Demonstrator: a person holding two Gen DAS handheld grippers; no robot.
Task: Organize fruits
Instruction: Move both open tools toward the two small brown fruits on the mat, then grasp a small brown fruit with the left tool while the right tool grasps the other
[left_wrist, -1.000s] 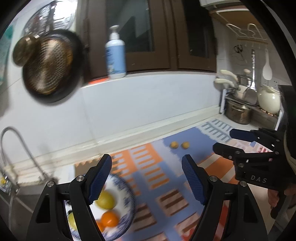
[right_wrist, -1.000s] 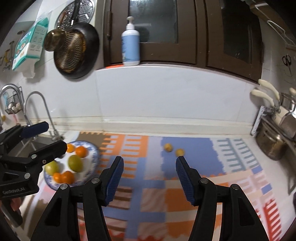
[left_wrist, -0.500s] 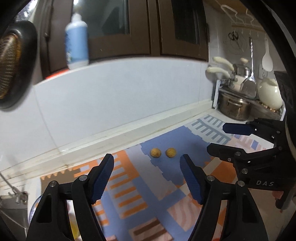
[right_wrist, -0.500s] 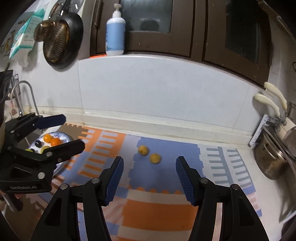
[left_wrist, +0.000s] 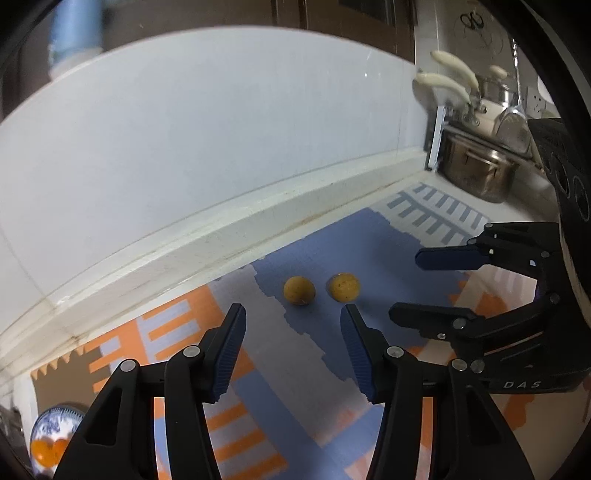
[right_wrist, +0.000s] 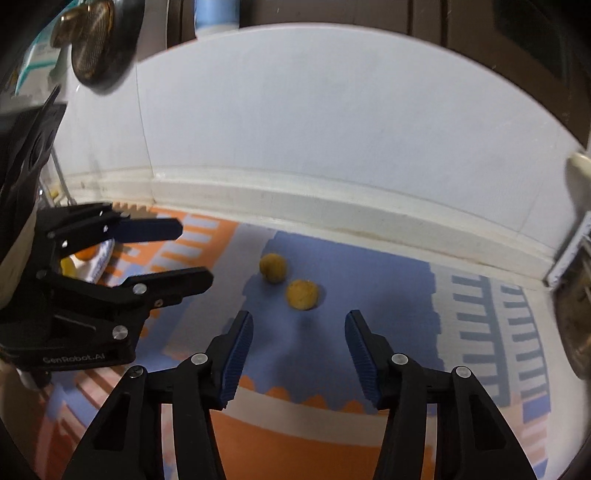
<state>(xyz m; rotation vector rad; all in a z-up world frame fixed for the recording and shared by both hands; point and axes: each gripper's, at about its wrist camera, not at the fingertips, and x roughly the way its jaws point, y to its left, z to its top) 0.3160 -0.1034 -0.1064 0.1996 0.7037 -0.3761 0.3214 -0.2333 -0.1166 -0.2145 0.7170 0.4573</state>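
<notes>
While the colourful mat covers the counter, two small yellow fruits sit side by side on its blue patch, near the white wall. At the mat's far left end is a blue-and-white plate with orange fruits on it. Both the left gripper and the right gripper are closing with nothing between their jaws, just short of the yellow fruits.

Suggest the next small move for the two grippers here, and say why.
Probably ease both forward and down. The two yellow fruits lie loose on the mat, ahead of the left gripper and right gripper. Both pairs of jaws are closing with nothing between them, so neither grips yet.
</notes>
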